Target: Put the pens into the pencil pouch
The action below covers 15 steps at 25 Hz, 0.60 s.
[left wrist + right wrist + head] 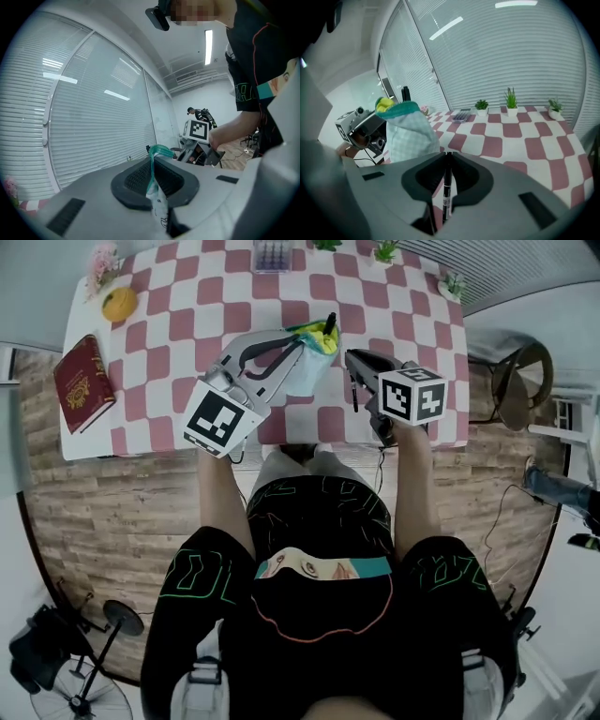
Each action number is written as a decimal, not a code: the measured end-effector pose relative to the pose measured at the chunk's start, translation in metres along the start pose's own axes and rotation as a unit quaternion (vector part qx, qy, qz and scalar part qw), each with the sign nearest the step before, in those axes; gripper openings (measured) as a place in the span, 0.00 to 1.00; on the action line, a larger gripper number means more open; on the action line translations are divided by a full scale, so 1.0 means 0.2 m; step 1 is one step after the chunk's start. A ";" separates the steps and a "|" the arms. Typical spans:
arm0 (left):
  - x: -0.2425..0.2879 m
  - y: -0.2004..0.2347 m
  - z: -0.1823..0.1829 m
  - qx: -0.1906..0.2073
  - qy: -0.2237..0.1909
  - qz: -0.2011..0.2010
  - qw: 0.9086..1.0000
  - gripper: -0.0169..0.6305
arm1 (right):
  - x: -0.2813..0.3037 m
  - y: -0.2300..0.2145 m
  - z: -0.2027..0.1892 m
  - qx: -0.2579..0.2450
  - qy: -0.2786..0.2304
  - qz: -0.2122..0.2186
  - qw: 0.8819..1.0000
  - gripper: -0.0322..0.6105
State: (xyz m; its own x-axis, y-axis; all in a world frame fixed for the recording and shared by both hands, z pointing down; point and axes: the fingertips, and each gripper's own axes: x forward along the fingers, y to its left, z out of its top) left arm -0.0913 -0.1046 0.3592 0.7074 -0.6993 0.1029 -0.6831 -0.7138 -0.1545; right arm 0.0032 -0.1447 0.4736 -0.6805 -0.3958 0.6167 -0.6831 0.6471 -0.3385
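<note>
Pouch [314,357], held over the table's [187,296] near edge, rim pinched by left gripper [153,180], one pen [329,324] already inside; right gripper [446,180] clamps second pen [447,194], not yet inserted.

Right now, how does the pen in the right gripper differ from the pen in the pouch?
The held pen is clamped in the right gripper, outside the pouch, with much of its length in view. The pouch pen stands in the pouch's open top, only its end showing. The held pen carries a pale label; none shows on the pouch pen. Both look black.
</note>
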 end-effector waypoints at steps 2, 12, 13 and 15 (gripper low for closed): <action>0.03 -0.02 0.03 0.004 -0.005 -0.005 1.000 0.05 | -0.06 -0.02 0.06 0.006 -0.030 -0.001 1.000 0.13; 0.20 -0.12 0.14 0.027 -0.020 -0.027 0.999 0.05 | -0.36 -0.15 0.33 0.003 -0.150 -0.011 0.989 0.13; 0.22 -0.13 0.15 0.028 -0.020 -0.029 0.999 0.05 | -0.39 -0.16 0.35 0.001 -0.161 -0.012 0.987 0.13; 0.25 -0.15 0.16 0.031 -0.022 -0.035 0.999 0.05 | -0.45 -0.18 0.38 -0.001 -0.183 -0.015 0.983 0.13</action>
State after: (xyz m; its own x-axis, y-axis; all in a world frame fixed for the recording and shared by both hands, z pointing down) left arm -0.0287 -0.1168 0.3383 0.7608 -0.6449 0.0729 -0.6206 -0.7557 -0.2092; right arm 0.0687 -0.1828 0.3758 -0.7096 -0.6230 0.3291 -0.7046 0.6328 -0.3213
